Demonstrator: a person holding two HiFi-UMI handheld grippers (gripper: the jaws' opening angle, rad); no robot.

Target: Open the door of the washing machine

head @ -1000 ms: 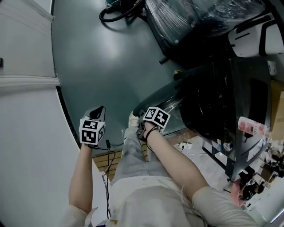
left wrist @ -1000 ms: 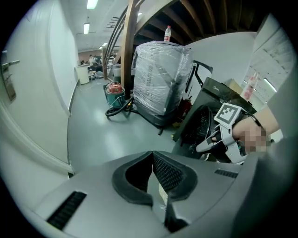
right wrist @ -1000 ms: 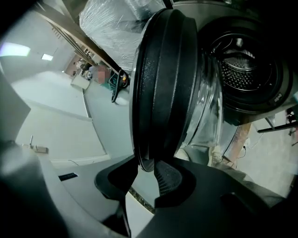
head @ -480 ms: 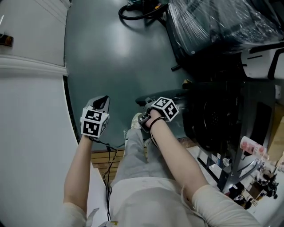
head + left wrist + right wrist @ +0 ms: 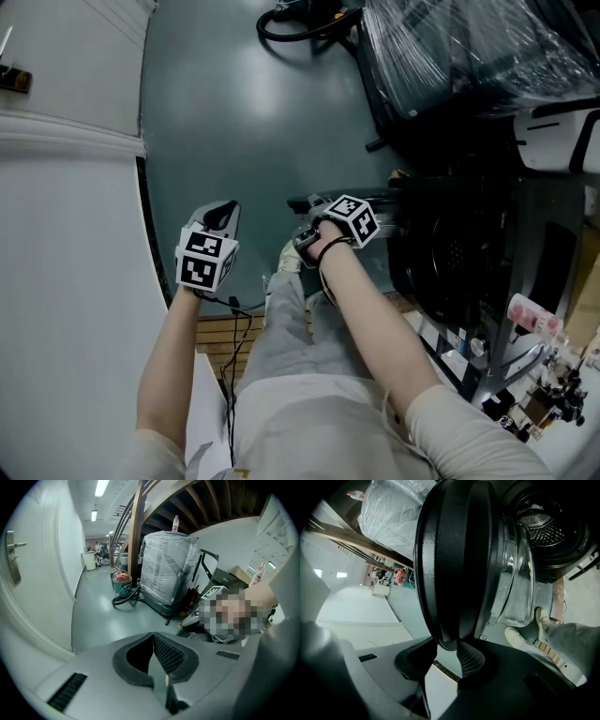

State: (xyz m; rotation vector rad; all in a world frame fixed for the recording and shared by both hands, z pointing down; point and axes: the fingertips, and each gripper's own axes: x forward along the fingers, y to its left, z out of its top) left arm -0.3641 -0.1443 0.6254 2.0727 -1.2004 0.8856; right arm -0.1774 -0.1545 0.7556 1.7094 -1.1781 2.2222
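The washing machine (image 5: 459, 246) door (image 5: 454, 564) is swung open and stands out from the machine. Its black round edge sits right between the fingers of the right gripper (image 5: 449, 654). Those fingers are spread and have just been opening, so they sit loose around the edge. The left gripper (image 5: 153, 638) is off to the side over the floor (image 5: 234, 103). Its fingers are pressed together with nothing in them.

Records right gripper (image 5: 447, 660) carried rightward, closer to washing machine (image 5: 450, 253). Notes wrist rolled, marker cube (image 5: 352, 217) turned. Finds jaws just opening, rim of door (image 5: 454, 564) between them. Logs left gripper (image 5: 223, 214) shifted slightly forward.
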